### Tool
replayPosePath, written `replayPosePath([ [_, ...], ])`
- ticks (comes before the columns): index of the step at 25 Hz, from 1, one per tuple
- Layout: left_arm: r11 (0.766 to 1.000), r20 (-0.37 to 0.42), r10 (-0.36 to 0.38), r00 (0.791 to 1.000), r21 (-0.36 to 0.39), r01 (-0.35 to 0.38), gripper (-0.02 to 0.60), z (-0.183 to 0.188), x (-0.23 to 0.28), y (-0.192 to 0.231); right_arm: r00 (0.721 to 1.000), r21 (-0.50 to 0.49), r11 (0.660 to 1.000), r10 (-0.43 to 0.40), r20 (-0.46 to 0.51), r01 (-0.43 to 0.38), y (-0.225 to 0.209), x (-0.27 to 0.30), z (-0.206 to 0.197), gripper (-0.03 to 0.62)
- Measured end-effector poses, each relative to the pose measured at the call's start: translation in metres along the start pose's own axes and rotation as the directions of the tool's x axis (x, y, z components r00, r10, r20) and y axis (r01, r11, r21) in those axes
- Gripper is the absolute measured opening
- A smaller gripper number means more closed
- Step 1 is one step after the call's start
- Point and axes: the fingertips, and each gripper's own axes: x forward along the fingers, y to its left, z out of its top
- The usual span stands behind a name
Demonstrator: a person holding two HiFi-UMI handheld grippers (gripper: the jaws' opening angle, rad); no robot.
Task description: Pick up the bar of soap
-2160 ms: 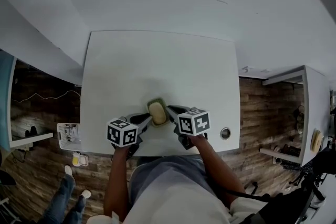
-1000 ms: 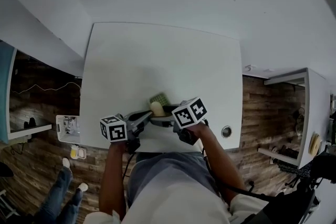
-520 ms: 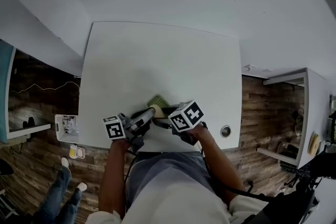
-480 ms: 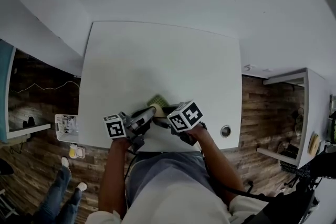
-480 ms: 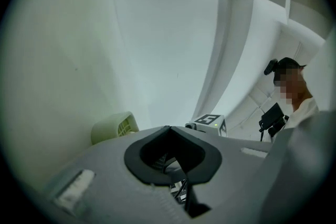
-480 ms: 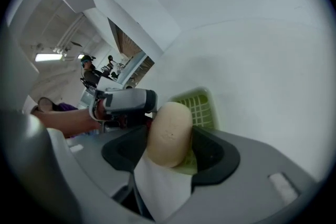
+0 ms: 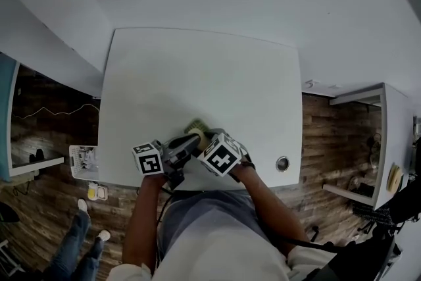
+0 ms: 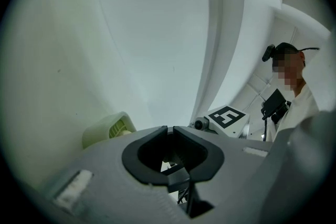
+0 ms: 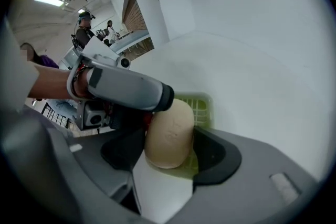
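- Bare white table takes up the middle of the room, with wood-plank floor showing round it. All the work is tucked at the near edge, close to the person's body.
- On that edge the bar of soap stands up on end over a green slatted soap dish. Its lower end is down at the dish. From where I stand I can't quite tell whether it has cleared the dish or rests on it.
- Pointing steeply down, the right gripper straddles the bar with a dark pad pressed to either side. Its jaws have just been closing in on the soap, then easing out a touch. I'd say the bar is upright so the jaws can get at its sides.
- From the side, the left gripper comes in level, its tip against the upper end of the bar. It looks to be propping the bar up. Its jaws have just been opening to a bare slit, and nothing sits between them.
- To my eye the clamp is on and the lift is what remains. A smooth, rounded bar could easily squirt out if squeezed off-centre.
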Motion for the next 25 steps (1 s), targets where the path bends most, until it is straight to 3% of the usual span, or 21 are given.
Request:
replayPosePath([
  [4,1.000,0.003,-0.017,1.000,-0.017,0.017,0.020,0.000,-0.003,-0.002,1.000,0.001,1.000,0.023,0.009,-0.023,-0.001,-0.003,-0.001,0.284],
  [8,0.993,0.050,0.096,0.994,0.069,-0.100,0.002,0.009,-0.021,0.006,0.999,0.011,0.999,0.031,0.026,-0.031,-0.002,-0.005,-0.001,0.281],
  [14,0.938,0.017,0.280,0.960,0.209,-0.278,-0.005,0.006,-0.039,0.018,0.991,0.122,0.987,0.089,0.098,-0.101,-0.008,-0.010,-0.002,0.278],
  [20,0.874,-0.009,0.417,0.909,0.279,-0.398,-0.003,-0.002,-0.044,0.031,0.981,0.204,0.967,0.123,0.149,-0.152,-0.011,-0.012,-0.001,0.275],
  [25,0.857,-0.023,0.457,0.889,0.279,-0.434,-0.003,-0.009,-0.042,0.036,0.970,0.268,0.943,0.148,0.194,-0.198,-0.012,-0.015,0.003,0.273],
])
